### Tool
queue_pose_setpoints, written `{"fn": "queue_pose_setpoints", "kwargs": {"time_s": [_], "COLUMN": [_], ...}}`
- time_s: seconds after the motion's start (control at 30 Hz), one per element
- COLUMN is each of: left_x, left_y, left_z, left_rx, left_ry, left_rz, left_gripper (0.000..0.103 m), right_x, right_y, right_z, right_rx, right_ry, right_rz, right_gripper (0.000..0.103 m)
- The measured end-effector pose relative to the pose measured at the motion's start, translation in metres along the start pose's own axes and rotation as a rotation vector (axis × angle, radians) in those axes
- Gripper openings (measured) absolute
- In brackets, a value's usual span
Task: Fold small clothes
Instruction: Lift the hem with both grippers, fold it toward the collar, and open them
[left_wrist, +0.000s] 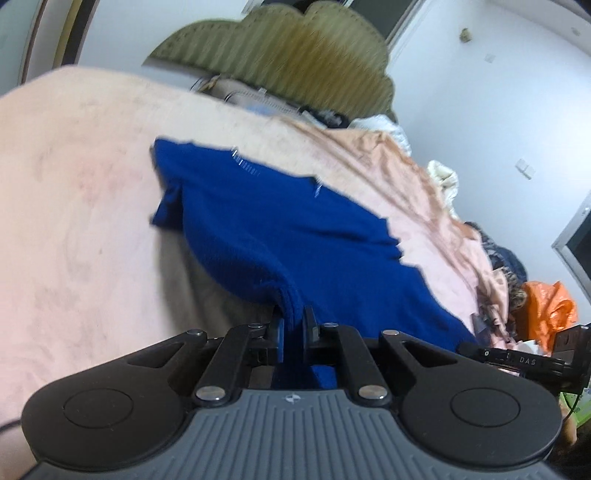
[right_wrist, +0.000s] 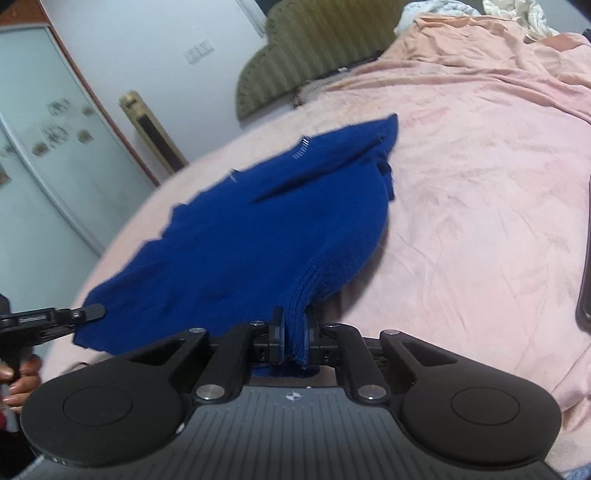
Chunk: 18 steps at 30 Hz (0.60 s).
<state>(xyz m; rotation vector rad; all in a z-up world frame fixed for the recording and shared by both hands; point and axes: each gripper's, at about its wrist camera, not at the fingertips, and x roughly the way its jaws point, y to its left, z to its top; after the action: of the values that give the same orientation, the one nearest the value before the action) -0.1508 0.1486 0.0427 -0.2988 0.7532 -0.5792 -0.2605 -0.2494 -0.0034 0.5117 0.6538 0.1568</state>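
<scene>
Garment: blue knit sweater (left_wrist: 280, 236), spread on pink bed cover (left_wrist: 74, 206), near edge lifted. Left tool (left_wrist: 293, 325) pinching ribbed hem at 6 o'clock of its view. Right tool (right_wrist: 294, 328) pinching hem likewise. Olive headboard (right_wrist: 317, 44) at 12 o'clock. Orange bag (left_wrist: 550, 306) at 3 o'clock.

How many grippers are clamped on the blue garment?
2: the left gripper pinches one ribbed corner of the blue garment; the right gripper pinches the other corner.

open pink bed (right_wrist: 480, 206) lies right of the blue garment (right_wrist: 258, 221); piled bedding (left_wrist: 443, 177) and an orange bag (left_wrist: 550, 310) crowd the far edge.
</scene>
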Motion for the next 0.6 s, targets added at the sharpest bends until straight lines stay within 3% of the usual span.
{"fn": "queue_pose_setpoints", "kwargs": {"time_s": [0.17,0.33,0.47,0.6], "left_x": [-0.029,-0.039,-0.028,-0.036], "left_y": [-0.016,-0.024,-0.014,-0.017], "left_z": [0.004,-0.009,-0.013,0.004], "left_rx": [0.045,0.088,0.048,0.047], "left_ry": [-0.025,0.019,0.072,0.013], "left_rz": [-0.036,-0.04,-0.003,-0.036], "left_gripper": [0.008,0.008,0.008,0.008], "right_x": [-0.031,-0.052,-0.054,-0.053], "right_y": [0.009,0.019,0.017,0.014], "right_z": [0.005,-0.001,-0.009,-0.002], "right_rx": [-0.025,-0.051,-0.027,0.021], "right_ry": [0.005,0.054,0.092,0.068], "right_rz": [0.092,0.125,0.121,0.147], "right_gripper": [0.012,0.012,0.012,0.012]}}
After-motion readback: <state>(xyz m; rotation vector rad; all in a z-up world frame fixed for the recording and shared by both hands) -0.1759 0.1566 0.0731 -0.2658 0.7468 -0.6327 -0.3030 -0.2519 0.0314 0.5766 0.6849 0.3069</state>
